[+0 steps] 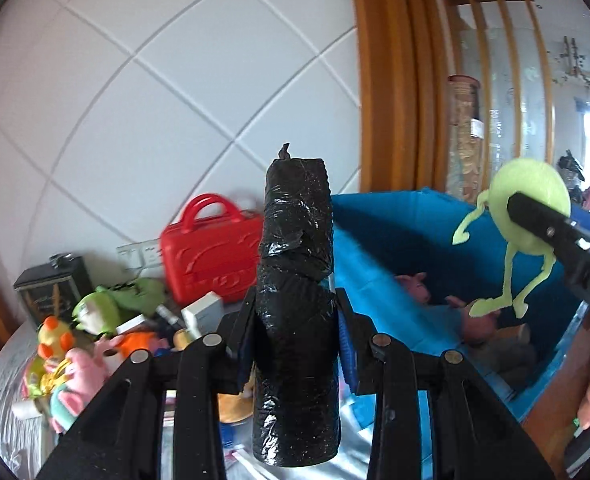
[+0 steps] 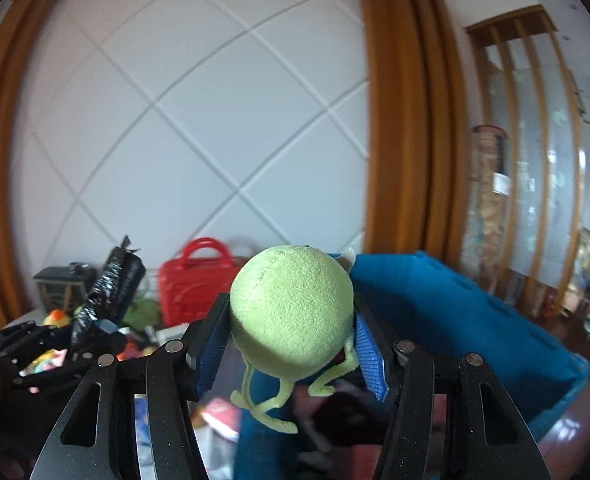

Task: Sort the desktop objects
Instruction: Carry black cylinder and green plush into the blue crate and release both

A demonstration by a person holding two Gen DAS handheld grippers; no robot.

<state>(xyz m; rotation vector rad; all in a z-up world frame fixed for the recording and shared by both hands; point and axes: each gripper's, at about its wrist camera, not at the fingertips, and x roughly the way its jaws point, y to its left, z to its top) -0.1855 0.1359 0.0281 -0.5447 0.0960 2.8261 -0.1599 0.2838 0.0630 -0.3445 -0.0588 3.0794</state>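
Note:
My left gripper [image 1: 297, 344] is shut on an upright black roll of plastic bags [image 1: 295, 280], held in the air above the cluttered table. The same roll [image 2: 109, 296] and the left gripper [image 2: 87, 334] appear at the left of the right wrist view. My right gripper [image 2: 291, 344] is shut on a round green plush toy [image 2: 291, 316] with thin dangling limbs. In the left wrist view that toy [image 1: 529, 204] hangs over the blue fabric bin [image 1: 395, 240], pinched by the right gripper [image 1: 535, 216].
A red toy suitcase [image 1: 211, 248] stands against the white tiled wall. Several plush toys [image 1: 75, 344] and small boxes crowd the table at left, with a dark box [image 1: 51, 284] behind. Pink plush toys [image 1: 415, 286] lie inside the blue bin [image 2: 455, 312]. Wooden frame and shelf stand at right.

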